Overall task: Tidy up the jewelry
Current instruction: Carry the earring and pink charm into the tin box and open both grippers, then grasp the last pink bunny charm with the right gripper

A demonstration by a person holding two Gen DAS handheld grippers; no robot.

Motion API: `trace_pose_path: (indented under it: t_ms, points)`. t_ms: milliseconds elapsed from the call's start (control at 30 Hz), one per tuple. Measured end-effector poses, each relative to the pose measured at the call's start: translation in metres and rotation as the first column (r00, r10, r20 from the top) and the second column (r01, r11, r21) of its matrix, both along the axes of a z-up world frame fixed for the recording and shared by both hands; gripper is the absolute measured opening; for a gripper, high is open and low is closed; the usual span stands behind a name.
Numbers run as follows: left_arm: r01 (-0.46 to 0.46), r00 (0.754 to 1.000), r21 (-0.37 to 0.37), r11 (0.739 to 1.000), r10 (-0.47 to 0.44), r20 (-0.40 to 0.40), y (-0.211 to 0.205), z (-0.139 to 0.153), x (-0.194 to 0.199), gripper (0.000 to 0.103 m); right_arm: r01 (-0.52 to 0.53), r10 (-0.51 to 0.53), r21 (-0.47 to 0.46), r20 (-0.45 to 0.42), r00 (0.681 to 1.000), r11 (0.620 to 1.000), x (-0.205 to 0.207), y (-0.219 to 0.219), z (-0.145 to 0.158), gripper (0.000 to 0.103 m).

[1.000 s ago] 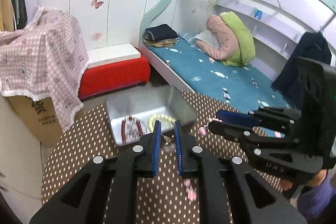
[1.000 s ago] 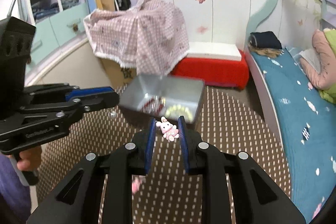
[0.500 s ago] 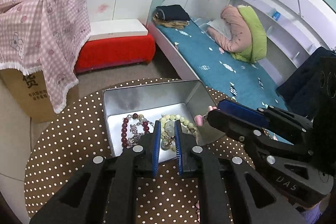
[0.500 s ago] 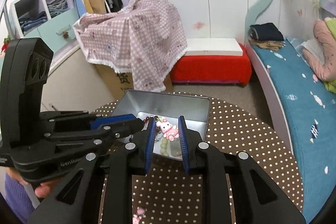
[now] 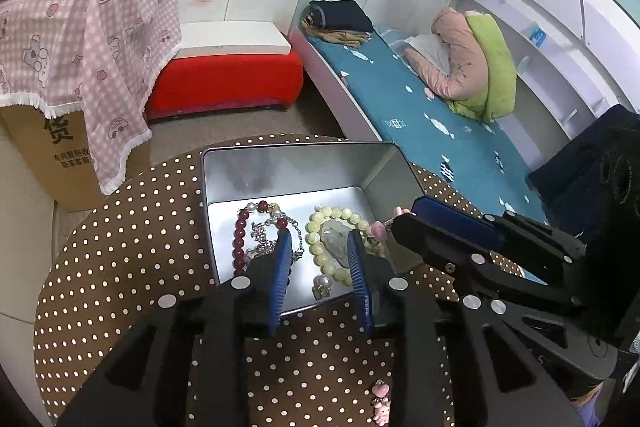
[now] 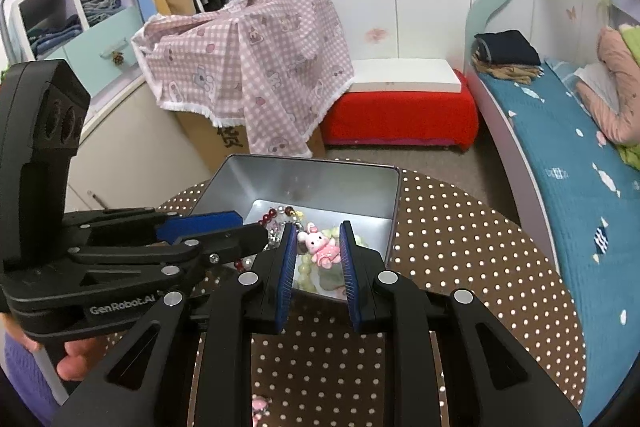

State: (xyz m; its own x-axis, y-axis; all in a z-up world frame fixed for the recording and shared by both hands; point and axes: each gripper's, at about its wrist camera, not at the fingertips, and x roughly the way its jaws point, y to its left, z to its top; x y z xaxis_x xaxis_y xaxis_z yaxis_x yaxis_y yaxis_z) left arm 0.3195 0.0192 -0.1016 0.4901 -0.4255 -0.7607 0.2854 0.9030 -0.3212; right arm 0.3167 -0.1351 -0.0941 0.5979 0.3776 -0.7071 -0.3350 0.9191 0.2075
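An open silver tin (image 5: pixel 288 167) (image 6: pixel 320 179) stands on the dotted round table. It holds a dark red bead bracelet (image 5: pixel 240 235), a pale yellow bead bracelet (image 5: pixel 340 215), a silver chain (image 5: pixel 264 235) and a small earring (image 5: pixel 322 285). My left gripper (image 5: pixel 318 247) is open and empty, just over the tin's near edge. My right gripper (image 6: pixel 318 239) is shut on a pink bunny charm (image 6: pixel 320 245), held over the tin's right side; it shows in the left wrist view (image 5: pixel 400 223).
A second pink charm (image 5: pixel 380 403) (image 6: pixel 258 405) lies on the brown dotted tablecloth (image 6: pixel 460 247) near me. Beyond the table stand a red bench (image 5: pixel 224 83), a cloth-covered carton (image 5: pixel 60 75) and a bed (image 5: pixel 440 115).
My left gripper opened over the tin and let its earring drop inside. Both grippers moved forward to the tin. The right one still holds the bunny charm.
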Motion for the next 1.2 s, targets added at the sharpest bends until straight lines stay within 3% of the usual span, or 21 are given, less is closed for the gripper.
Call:
trace_pose_path:
  t_ms: [133,233,367,700,900,1133,1200]
  points:
    - [-0.014,1.000,0.004,1.000,0.014,0.012,0.003,0.005,-0.004,0.033,0.009,-0.009,0.009,-0.006,1.000,1.000,-0.001,-0.002,0.001,0.024]
    - [-0.034,0.999,-0.012,0.999,0.034,0.033,0.009,0.013,-0.012,0.047,0.031,-0.031,0.002,0.005,1.000,1.000,-0.004,-0.005,0.006,0.028]
    - [-0.077,0.995,-0.051,0.996,0.080,0.057,0.022,0.024,-0.024,0.061,0.060,-0.061,0.022,0.036,0.997,0.998,-0.016,-0.013,0.017,0.049]
    - [-0.194,0.972,0.011,0.981,0.191,0.134,0.051,0.040,-0.066,0.062,0.081,-0.079,-0.024,0.071,0.994,0.996,-0.080,-0.016,0.019,0.052]
    - [-0.226,0.967,0.011,0.974,0.223,0.122,0.062,0.038,-0.074,0.062,0.058,-0.060,-0.067,-0.022,0.998,0.996,-0.113,0.006,-0.023,0.052]
    - [-0.227,0.968,0.040,0.973,0.221,0.123,0.070,0.031,-0.081,0.062,0.054,-0.063,-0.101,-0.094,0.994,0.993,-0.119,0.024,-0.061,0.051]
    - [-0.226,0.968,0.039,0.973,0.220,0.117,0.073,0.028,-0.081,0.062,0.055,-0.065,-0.128,-0.075,0.995,0.990,-0.118,0.029,-0.062,0.042]
